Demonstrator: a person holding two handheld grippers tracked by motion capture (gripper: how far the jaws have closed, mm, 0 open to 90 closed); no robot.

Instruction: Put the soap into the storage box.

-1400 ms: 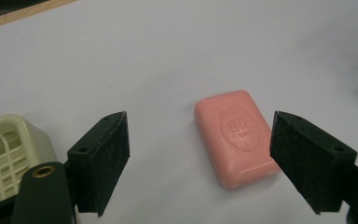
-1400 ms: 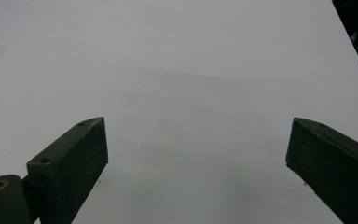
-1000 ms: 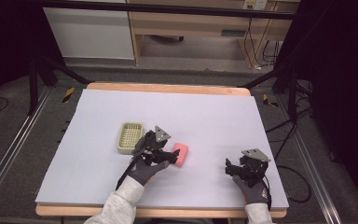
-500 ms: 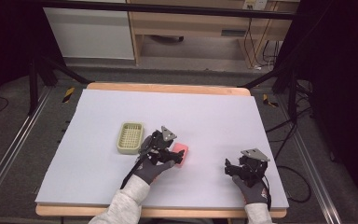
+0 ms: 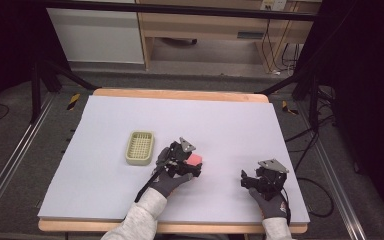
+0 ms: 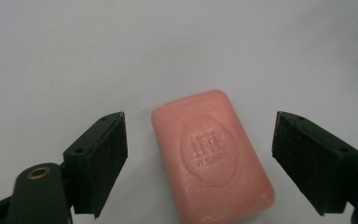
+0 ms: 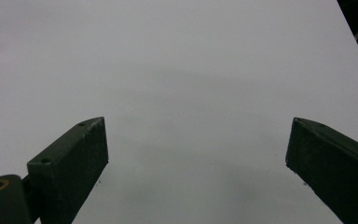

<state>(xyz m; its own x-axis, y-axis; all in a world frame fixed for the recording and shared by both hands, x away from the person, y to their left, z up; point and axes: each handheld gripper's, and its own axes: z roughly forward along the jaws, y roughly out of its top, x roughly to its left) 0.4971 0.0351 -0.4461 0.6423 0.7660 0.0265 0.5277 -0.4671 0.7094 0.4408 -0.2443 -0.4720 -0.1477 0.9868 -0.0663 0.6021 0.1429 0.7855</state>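
Observation:
A pink bar of soap (image 6: 212, 156) with a stamped emblem lies flat on the pale table (image 5: 230, 125), partly covered by the left gripper (image 5: 192, 164) in the high view, where a corner of the soap (image 5: 196, 159) shows. In the left gripper view the left gripper (image 6: 199, 158) is open, its jaws on either side of the bar and apart from it. Near the front right of the table rests the right gripper (image 5: 250, 179), held by a gloved hand. Its own view shows the right gripper (image 7: 196, 158) open over bare table surface.
A pale green slotted soap dish (image 5: 140, 147) sits on the table just left of the left gripper. The wooden table edge (image 5: 180, 93) runs along the far side. Cables and dark stands lie on the floor around the table.
The left gripper has moved right and forward over the pink soap, covering more of it. The right gripper has stayed put.

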